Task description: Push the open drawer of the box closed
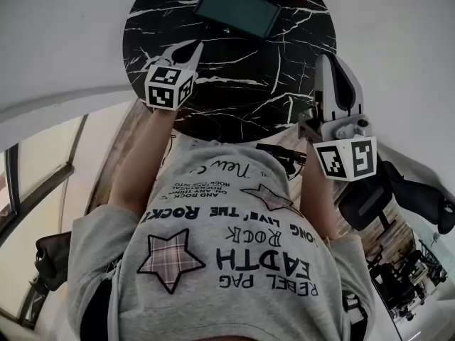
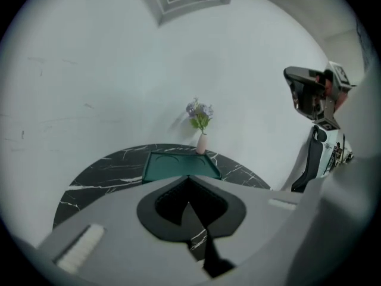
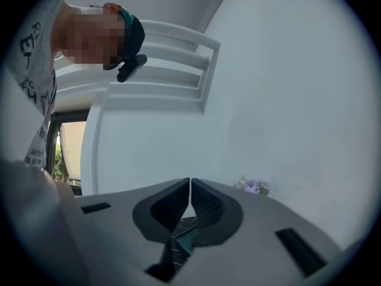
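Grey printed shirt [image 1: 234, 261] closest, filling the lower head view. Beyond it, left gripper [image 2: 189, 183] raised over the left part of the round black marble worktop [image 1: 234, 98], jaws clenched together on nothing. Right gripper [image 3: 190, 183] at the worktop's right edge, likewise clenched and empty. Flat teal box [image 1: 238, 9] lying by the far edge, well apart from both grippers; drawer's state not readable. Small vase [image 2: 202, 143] of flowers standing near the box's far right corner.
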### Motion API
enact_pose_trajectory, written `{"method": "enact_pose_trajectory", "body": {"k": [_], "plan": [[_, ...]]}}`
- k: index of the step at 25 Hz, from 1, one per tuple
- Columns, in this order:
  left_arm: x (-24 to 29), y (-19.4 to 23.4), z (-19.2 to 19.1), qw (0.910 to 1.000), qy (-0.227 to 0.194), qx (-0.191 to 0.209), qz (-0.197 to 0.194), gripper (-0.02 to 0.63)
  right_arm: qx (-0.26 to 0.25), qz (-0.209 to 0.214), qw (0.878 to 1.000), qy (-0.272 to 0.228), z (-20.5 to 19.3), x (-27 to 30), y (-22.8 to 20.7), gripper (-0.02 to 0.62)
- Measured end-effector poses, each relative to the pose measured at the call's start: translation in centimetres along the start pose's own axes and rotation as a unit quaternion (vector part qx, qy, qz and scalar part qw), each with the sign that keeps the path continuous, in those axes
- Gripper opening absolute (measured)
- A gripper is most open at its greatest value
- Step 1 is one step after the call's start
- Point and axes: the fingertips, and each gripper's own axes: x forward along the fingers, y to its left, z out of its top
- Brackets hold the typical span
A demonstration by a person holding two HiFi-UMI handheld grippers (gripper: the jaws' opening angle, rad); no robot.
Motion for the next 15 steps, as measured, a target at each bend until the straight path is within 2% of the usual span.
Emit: {"method": "enact_pose_trajectory", "body": {"k": [4, 9, 15], "plan": [[-3.8, 0.6, 2.7, 0.9986, -0.050, 0.010, 0.015, 0.009, -0.017, -0.011, 1.000, -0.016, 1.8, -0.7, -0.7, 0.017], [-8.7, 1.4, 6.5, 0.9925, -0.109, 0.026, 0.047, 0.009, -0.034, -0.023, 0.999, -0.032, 3.4, -1.6, -1.4, 0.017], [-14.6, 1.8, 10.3, 0.9817, -0.176, 0.009, 0.072, 0.009, -0.041, -0.024, 0.998, -0.044, 4.8, -2.0, -1.5, 0.017]]}}
